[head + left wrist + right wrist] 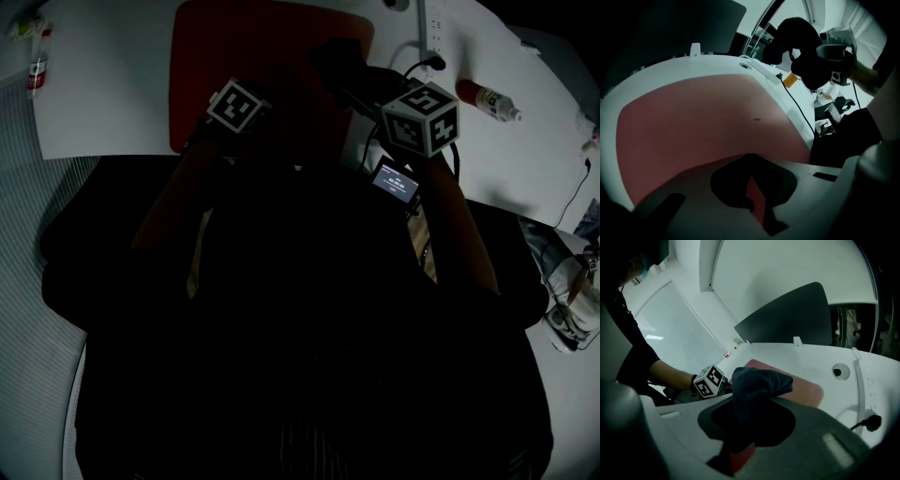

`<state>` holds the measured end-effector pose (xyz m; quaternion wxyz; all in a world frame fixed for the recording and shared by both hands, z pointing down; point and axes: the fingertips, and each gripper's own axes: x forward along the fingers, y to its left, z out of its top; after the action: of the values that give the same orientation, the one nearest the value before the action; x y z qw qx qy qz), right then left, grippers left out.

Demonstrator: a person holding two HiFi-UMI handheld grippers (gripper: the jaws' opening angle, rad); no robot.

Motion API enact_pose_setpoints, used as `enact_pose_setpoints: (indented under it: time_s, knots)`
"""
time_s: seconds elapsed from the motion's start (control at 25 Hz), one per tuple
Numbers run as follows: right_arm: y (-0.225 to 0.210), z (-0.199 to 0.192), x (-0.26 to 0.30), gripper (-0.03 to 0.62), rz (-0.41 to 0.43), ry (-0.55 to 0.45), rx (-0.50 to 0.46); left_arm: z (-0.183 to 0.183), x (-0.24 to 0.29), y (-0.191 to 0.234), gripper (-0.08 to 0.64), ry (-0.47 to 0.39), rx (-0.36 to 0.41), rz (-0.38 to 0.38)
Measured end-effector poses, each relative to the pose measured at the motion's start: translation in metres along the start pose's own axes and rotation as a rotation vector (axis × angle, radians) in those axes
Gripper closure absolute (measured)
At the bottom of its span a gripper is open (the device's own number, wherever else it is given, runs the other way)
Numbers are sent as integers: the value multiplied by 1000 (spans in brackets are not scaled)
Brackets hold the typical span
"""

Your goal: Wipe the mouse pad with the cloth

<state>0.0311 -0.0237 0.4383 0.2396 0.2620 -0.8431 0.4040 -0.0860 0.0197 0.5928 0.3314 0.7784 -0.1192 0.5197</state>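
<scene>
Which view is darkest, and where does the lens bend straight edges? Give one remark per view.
Head view: darkest, only the table bright. Left gripper view: fisheye curves the mouse pad. Right gripper view: corners vignetted, cloth nearly textureless.

Head view looks steeply down; both gripper views sit low and close, sharing the mouse pad.

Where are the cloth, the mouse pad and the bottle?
cloth (759, 383), right gripper view, its bunched dark middle.
mouse pad (703, 117), left gripper view, middle of its red surface.
bottle (476, 95), head view, its red body.
</scene>
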Motion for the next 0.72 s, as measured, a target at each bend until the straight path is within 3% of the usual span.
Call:
enact_pose_setpoints:
  time_s: [0.08,0.2,0.72]
  knots:
    - [-4,-7,2,508,0,17,8,-6,5,2,554,39,-8,7]
    - [-8,-15,7,506,6,51,2,-2,9,0,554,27,-38,-16]
    - [-28,-38,42,506,0,205,-104,8,13,-2,554,23,27,16]
